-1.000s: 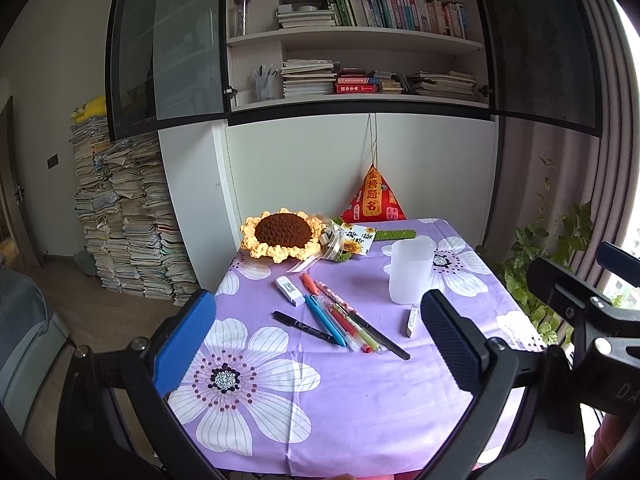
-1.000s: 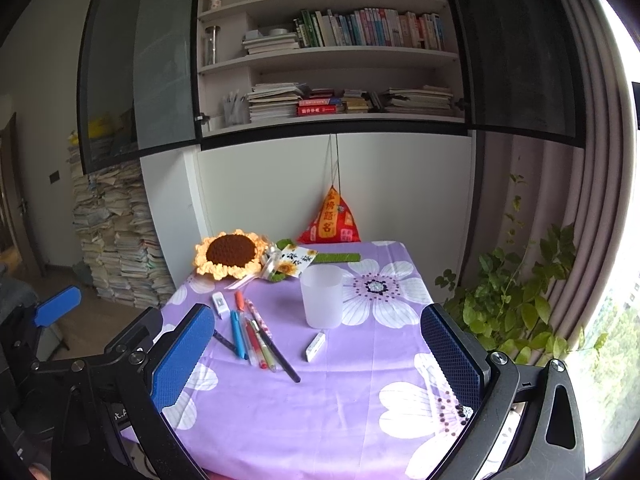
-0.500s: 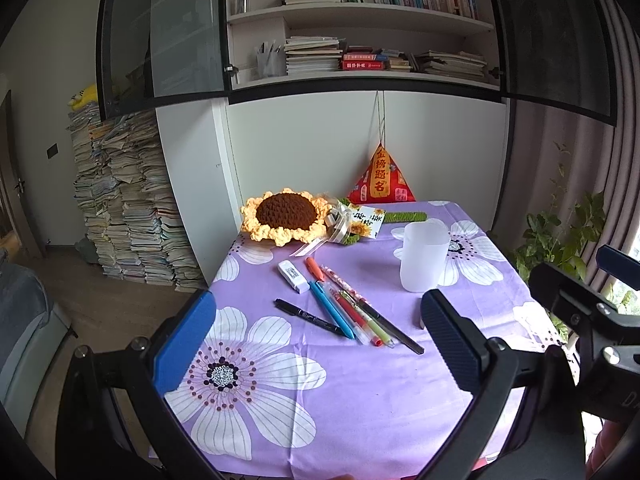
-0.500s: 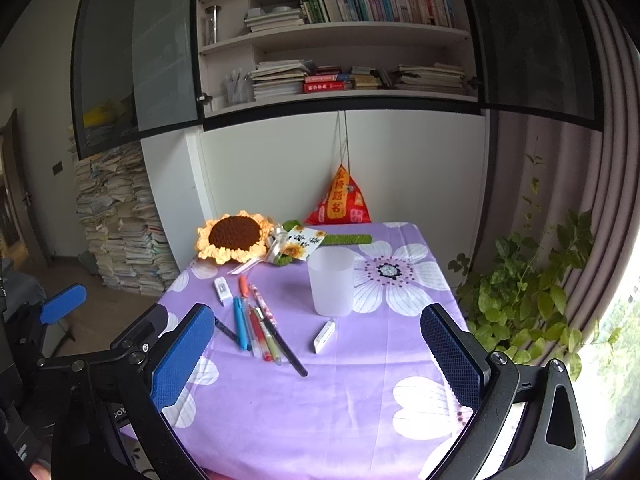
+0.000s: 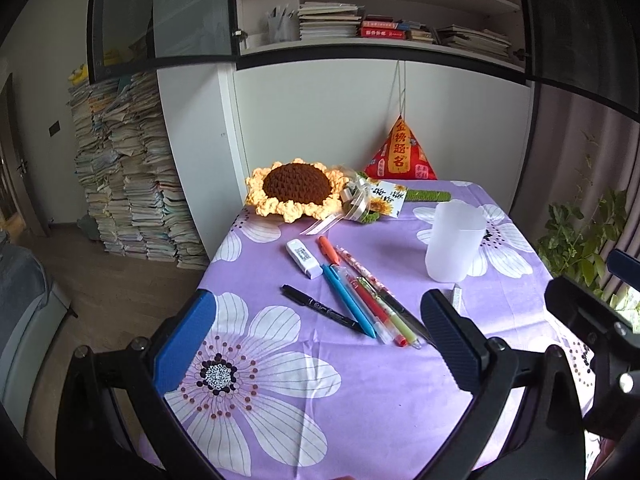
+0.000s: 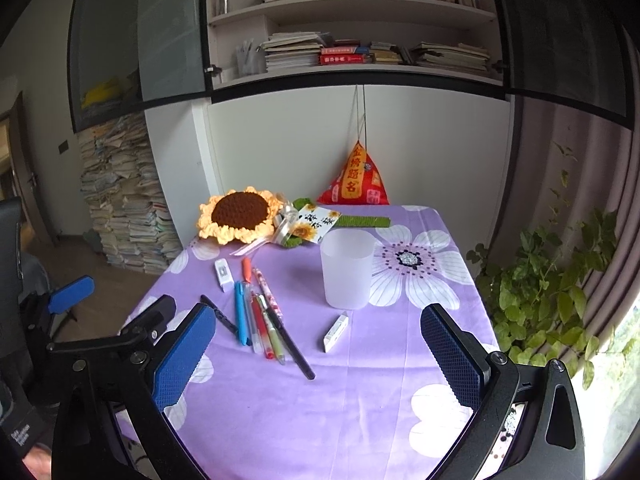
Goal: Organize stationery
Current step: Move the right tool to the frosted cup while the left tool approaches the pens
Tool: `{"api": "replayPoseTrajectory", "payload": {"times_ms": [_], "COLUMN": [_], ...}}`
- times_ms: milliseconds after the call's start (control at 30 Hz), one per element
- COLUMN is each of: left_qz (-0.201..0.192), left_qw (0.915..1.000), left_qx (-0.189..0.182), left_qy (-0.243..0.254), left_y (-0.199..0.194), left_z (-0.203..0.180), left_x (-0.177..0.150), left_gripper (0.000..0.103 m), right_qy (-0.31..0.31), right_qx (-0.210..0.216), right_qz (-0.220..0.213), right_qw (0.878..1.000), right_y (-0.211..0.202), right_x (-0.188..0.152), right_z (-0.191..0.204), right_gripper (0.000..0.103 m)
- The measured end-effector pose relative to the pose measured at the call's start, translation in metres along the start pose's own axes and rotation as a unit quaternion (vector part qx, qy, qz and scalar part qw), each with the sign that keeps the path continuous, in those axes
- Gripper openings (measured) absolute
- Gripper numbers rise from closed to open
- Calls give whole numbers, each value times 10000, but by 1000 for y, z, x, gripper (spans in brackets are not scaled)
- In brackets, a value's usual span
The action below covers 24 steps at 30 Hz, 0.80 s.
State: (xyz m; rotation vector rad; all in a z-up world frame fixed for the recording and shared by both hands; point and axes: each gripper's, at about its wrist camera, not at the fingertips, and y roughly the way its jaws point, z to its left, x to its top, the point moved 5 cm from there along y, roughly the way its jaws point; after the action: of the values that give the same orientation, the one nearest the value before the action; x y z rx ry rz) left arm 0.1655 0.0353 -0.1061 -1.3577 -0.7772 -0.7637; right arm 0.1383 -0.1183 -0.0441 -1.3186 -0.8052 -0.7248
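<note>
A table draped in a purple cloth with large white flowers stands against a white wall, under open bookshelves packed with books and paper stacks. Tall piles of paper rise from the wooden floor to the left, and a leafy plant grows beside a curtain to the right. At the far edge of the table lie a crocheted sunflower and a red triangular pouch leaning at the wall. A frosted plastic cup stands upright right of centre; nothing can be made out inside it. The pens lie side by side in a loose fan left of the cup, flat on the cloth, with a black marker just apart on their left and a white correction tape beyond them. A small white eraser-like piece lies near the cup's foot. The left tongs are spread wide above the near cloth, gripping nothing. The right tongs also stand wide apart and hold nothing.
</note>
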Motion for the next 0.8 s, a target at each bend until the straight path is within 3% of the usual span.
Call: {"api": "replayPoseTrajectory", "payload": {"times_ms": [67, 167, 267, 367, 533, 800], "left_qz": [61, 293, 742, 1165, 1522, 1732], "left_qw": [10000, 9992, 9958, 9899, 9820, 9792], "left_qx": [50, 242, 376, 466, 650, 634], "left_qy": [-48, -124, -369, -665, -910, -846], "left_y": [8, 27, 53, 78, 104, 132], "left_z": [4, 13, 30, 47, 61, 55], "left_x": [0, -3, -12, -21, -30, -31], "left_gripper": [102, 101, 96, 90, 86, 86], "right_qy": [-81, -205, -374, -368, -425, -587], "right_qx": [-13, 63, 426, 777, 869, 1023], "right_qz": [61, 178, 549, 1035, 1448, 1703], "right_qw": [9999, 9996, 9969, 9909, 9847, 9783], "right_y": [9, 21, 44, 71, 108, 141], "right_x": [-1, -5, -16, -32, -49, -57], "right_z": [2, 5, 10, 12, 12, 22], "right_gripper": [103, 87, 56, 33, 27, 27]}}
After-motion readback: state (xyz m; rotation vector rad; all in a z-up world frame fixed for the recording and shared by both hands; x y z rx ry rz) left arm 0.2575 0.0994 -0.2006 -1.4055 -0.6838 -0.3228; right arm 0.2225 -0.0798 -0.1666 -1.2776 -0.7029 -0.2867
